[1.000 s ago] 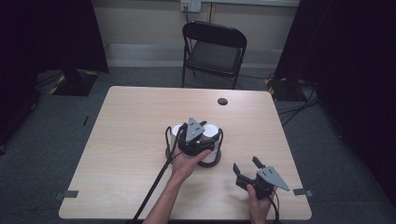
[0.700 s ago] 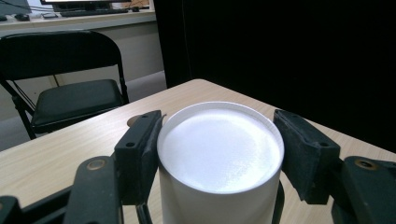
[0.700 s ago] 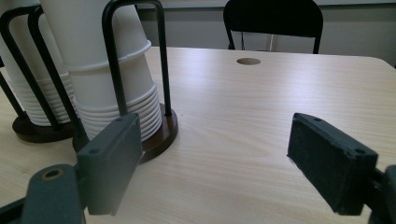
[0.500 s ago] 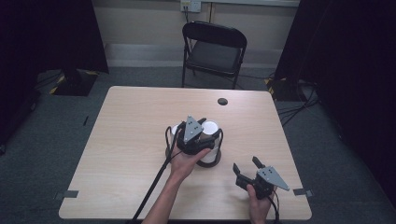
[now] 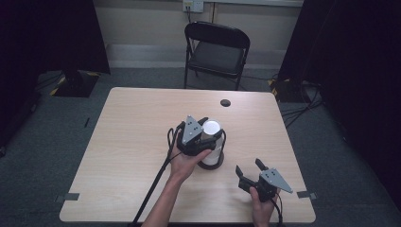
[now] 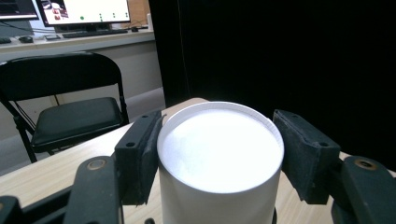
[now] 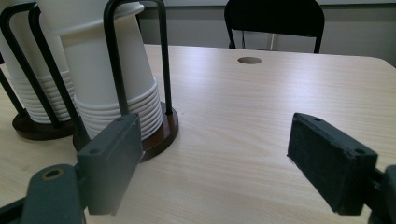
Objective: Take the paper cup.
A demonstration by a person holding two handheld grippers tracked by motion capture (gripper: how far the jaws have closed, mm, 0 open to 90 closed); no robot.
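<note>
The desk (image 5: 132, 156) is a pale wooden one standing on grey carpet, with a black folding chair (image 5: 216, 49) at its far side and a small round hole (image 5: 225, 102) near its far edge, right of centre. Near the middle of the desk stands a cup rack (image 7: 154, 133) – a dark round base with black wire loops rising from it – and the right gripper view shows a second rack base (image 7: 37, 125) just beside it on the left, each carrying a stack of upside-down white paper cups. The top cup (image 6: 219, 154) of the stack is the thing in hand: it sits bottom up above the rack, and in the left gripper view its white round bottom lies between the two black pads. The left gripper (image 5: 201, 135) is clenched on this cup, one pad pressed against each side of its wall, with the person's left hand (image 5: 187, 161) wrapped around the gripper body from the near side and a black cable trailing toward the near edge of the desk. The right gripper (image 5: 251, 171) rests low at the near right part of the desk, apart from the racks, held by the right hand (image 5: 261, 204); it is released – its jaws stand wide with bare desk between them.
</note>
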